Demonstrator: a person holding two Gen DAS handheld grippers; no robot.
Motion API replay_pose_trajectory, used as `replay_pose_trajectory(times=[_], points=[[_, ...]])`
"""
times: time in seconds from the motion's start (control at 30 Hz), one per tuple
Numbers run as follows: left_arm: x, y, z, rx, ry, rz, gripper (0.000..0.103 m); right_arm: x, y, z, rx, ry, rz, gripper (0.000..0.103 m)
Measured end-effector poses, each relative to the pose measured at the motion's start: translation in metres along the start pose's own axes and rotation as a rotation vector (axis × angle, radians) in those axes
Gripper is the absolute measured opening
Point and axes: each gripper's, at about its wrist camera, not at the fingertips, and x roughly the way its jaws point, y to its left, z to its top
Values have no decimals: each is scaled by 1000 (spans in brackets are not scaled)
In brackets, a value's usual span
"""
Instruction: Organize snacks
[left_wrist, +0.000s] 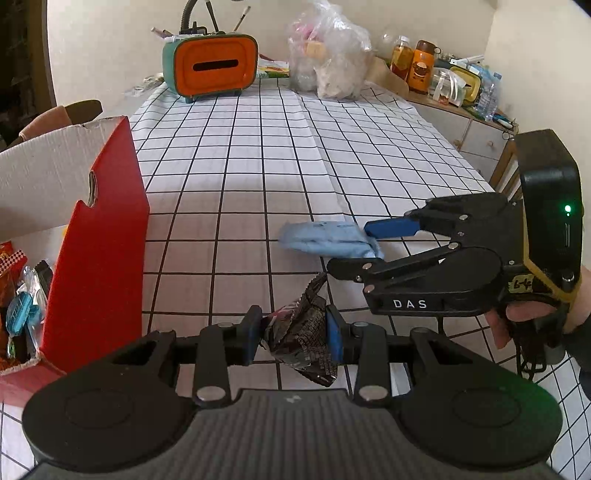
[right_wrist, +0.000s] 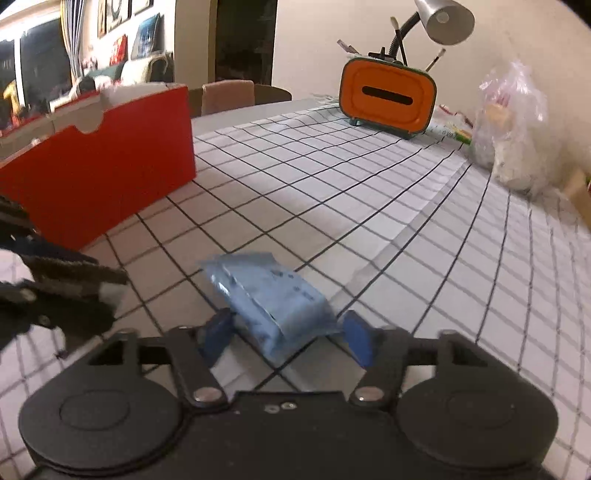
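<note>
My left gripper (left_wrist: 293, 328) is shut on a crumpled dark snack wrapper (left_wrist: 299, 339), held just above the checked tablecloth (left_wrist: 240, 166). To its left stands a red cardboard box (left_wrist: 96, 240) with several snack packs (left_wrist: 18, 295) inside. On the right, a hand holds my right gripper (left_wrist: 349, 247), whose blue pads press on the near end of a light blue packet (left_wrist: 321, 240). In the right wrist view the light blue packet (right_wrist: 266, 295) sits between the pads of the right gripper (right_wrist: 286, 332), resting on the cloth. The red box (right_wrist: 92, 177) is at the left there.
An orange and green desk organiser (left_wrist: 214, 66) with pens stands at the table's far end, next to a lumpy clear plastic bag (left_wrist: 328, 62). Bottles (left_wrist: 421, 66) crowd a side cabinet at the far right. A desk lamp (right_wrist: 447, 18) rises behind the organiser.
</note>
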Motion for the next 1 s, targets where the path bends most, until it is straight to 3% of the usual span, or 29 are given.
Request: replay_pose_trajectory(times=[0.13,0.3,0.43,0.73,1.0], points=[[0,1,-1,-3,-1,-5,35,-3,8,-2,-4,-15,-8,36],[-3,3,-2,-4,-11,-3,35,-12,18,-5,-3,-45,-9,26],[-5,4,-3,-7,-15,-9,35,-22,20,-7,47,-90,-26,4],[-7,7,-6,-13,-14,-13,35,-45,34,-16,129,-122,-67,0],[-16,7,-10,-8,-28,-16,35,-72,51,-28,128,-163,-148,0]])
